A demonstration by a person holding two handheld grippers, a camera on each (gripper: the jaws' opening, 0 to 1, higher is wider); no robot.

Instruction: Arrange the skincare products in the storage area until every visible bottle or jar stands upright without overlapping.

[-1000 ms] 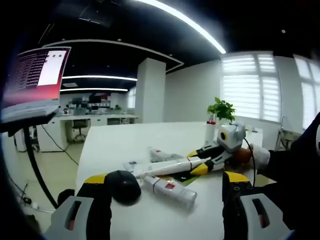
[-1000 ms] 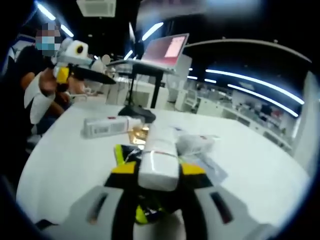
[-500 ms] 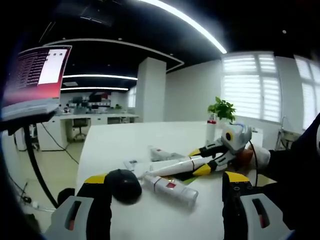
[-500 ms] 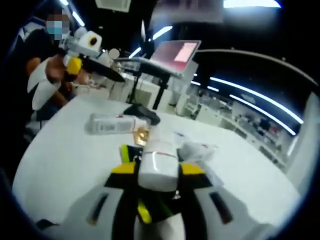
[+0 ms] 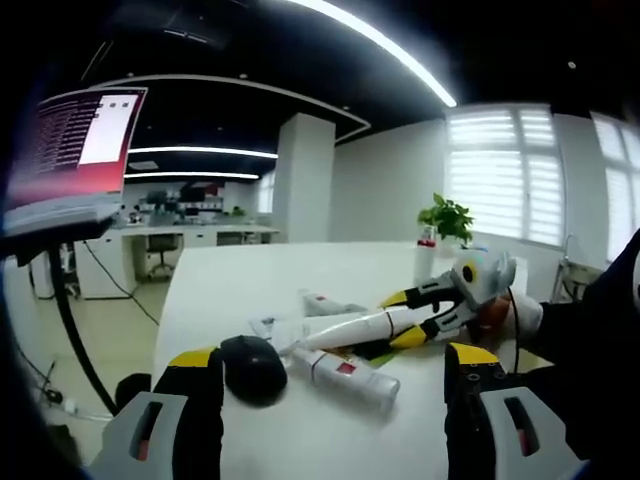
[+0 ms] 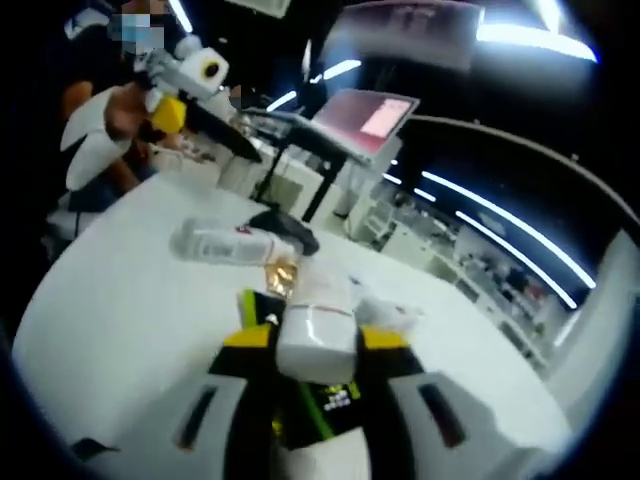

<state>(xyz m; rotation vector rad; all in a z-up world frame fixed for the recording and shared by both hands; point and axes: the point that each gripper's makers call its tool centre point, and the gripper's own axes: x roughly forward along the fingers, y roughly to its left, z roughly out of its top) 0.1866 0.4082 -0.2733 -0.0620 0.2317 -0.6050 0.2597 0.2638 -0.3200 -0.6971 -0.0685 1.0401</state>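
In the right gripper view, the right gripper point(image 6: 315, 345) has its fingers point(image 6: 243, 345) clamped on the white tube point(image 6: 318, 325), which lies between them with its flat end toward the camera and its body reaching forward over the white tabletop point(image 6: 110, 300). Just beyond the tube's far end lies a clear bottle point(image 6: 225, 243) on its side, with a black round lid point(image 6: 285, 228) touching or just behind it. To the right of the fingers, a little farther, lies a crumpled clear pouch point(image 6: 395, 312). Farther off, up and left, the left gripper point(image 6: 195, 95) hangs above the tabletop, held by a person's gloved hand point(image 6: 95, 150).

In the left gripper view, the left gripper point(image 5: 330, 385) has its fingers point(image 5: 195, 400) apart, with nothing between them. Just ahead of the left finger sits the black round lid point(image 5: 252, 366), and between the fingers, slightly farther, the clear bottle point(image 5: 345, 375) lies on its side. Beyond it, the right gripper point(image 5: 440, 305) holds the white tube point(image 5: 365, 328) tilted, its far end raised. Behind the tube lies the clear pouch point(image 5: 325, 303). Farther still, a small bottle with a red cap point(image 5: 424, 262) stands upright beside a potted plant point(image 5: 445, 218).
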